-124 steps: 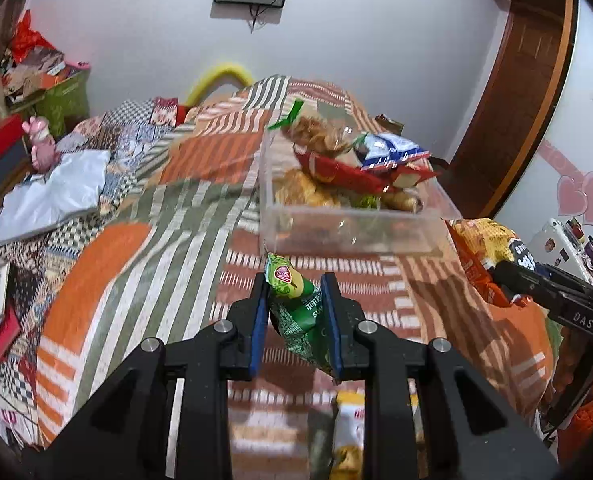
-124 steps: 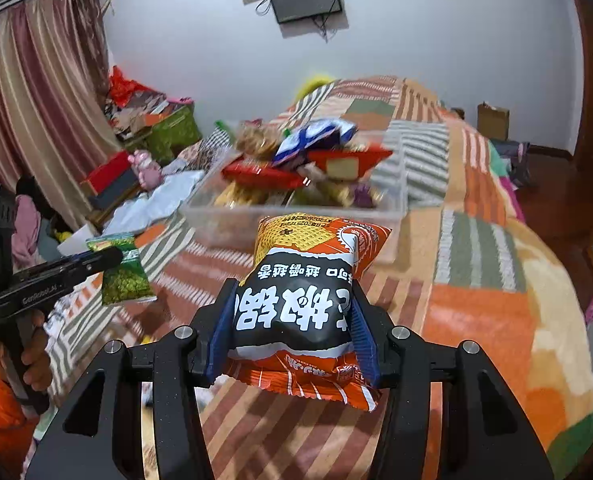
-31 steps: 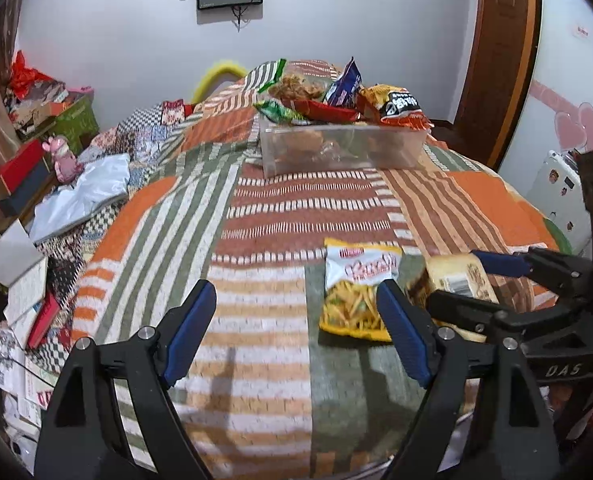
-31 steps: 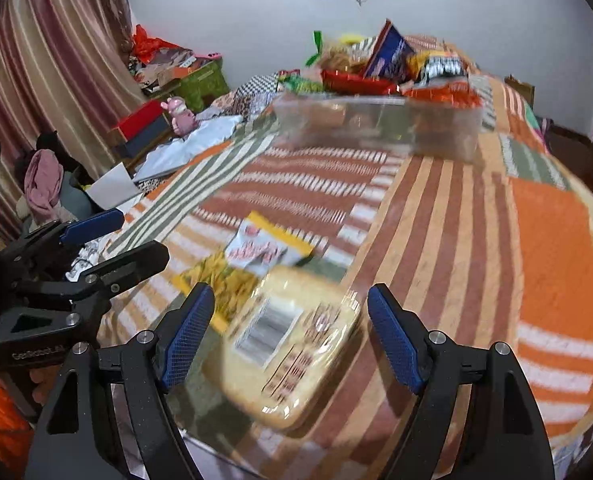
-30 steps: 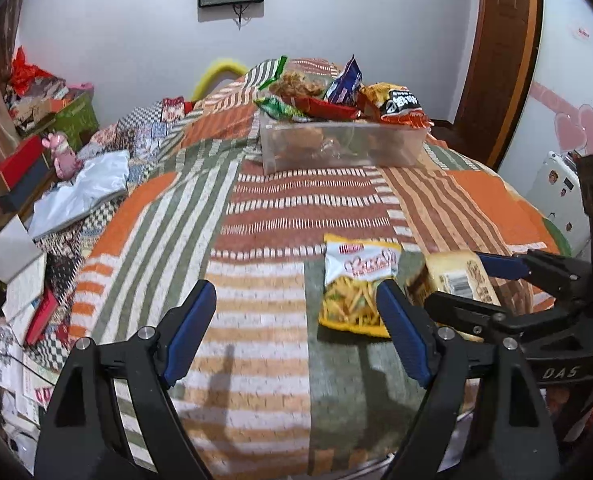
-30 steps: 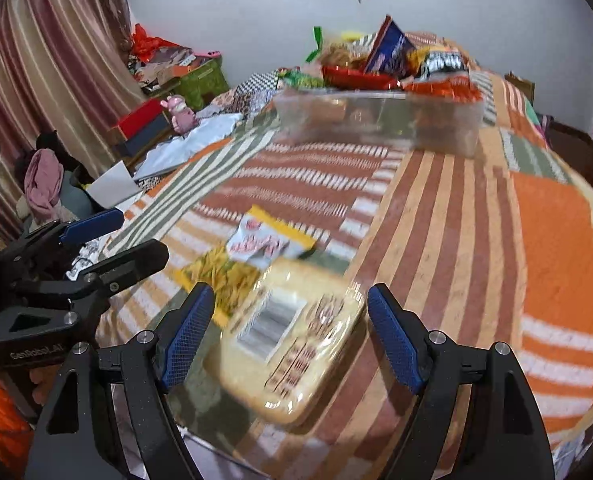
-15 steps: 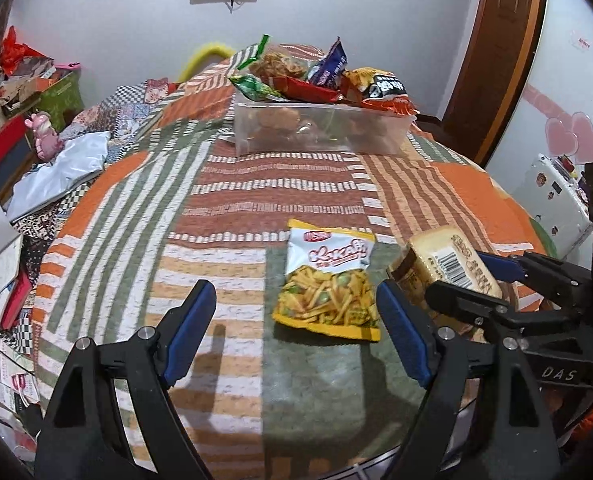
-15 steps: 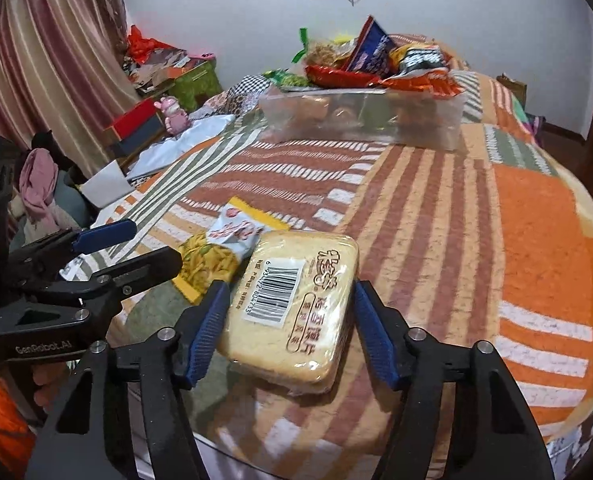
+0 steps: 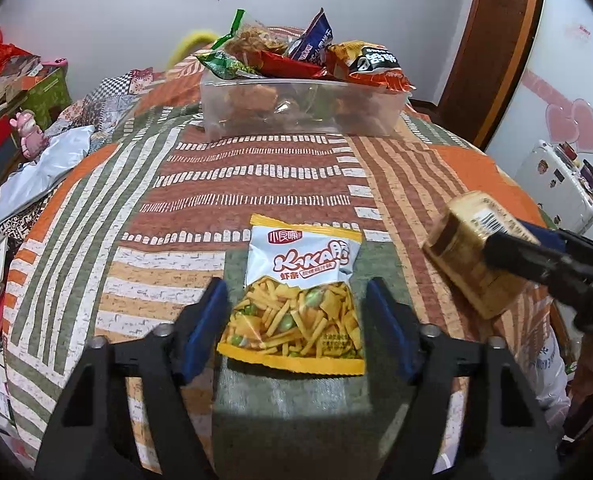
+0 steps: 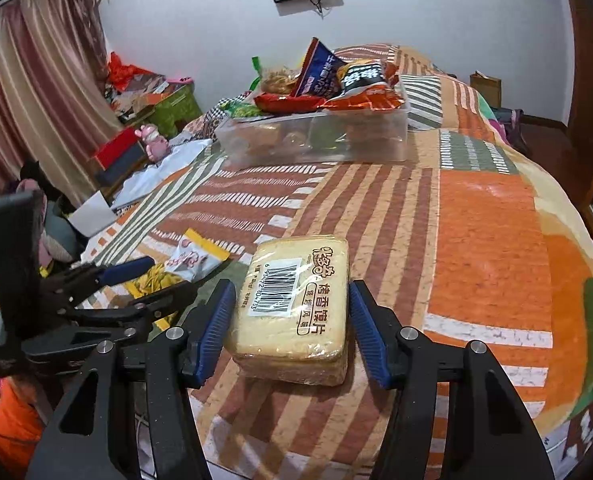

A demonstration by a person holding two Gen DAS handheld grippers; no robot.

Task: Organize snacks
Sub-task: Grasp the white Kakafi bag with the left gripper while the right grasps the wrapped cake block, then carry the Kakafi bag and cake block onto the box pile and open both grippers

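Observation:
A yellow and white snack bag [image 9: 296, 296] lies flat on the striped bedspread, between the blue pads of my open left gripper [image 9: 298, 320]; the pads stand on either side of it with small gaps. It also shows in the right wrist view [image 10: 184, 266]. A wrapped pack of toast slices [image 10: 294, 308] sits between the pads of my right gripper [image 10: 292, 328], which closely flank it. In the left wrist view the pack [image 9: 468, 252] appears lifted off the bed in that gripper. A clear plastic box [image 9: 300, 108] heaped with snack bags stands farther up the bed.
The bed's near edge curves just below both grippers. Left of the bed are a curtain [image 10: 28, 92], a pink toy [image 10: 154, 142], boxes and papers. A wooden door [image 9: 496, 40] and a white cabinet [image 9: 560, 192] stand at the right.
My left gripper has moved forward and narrowed around the yellow snack bag. My right gripper has closed in on the toast pack and raised it a little.

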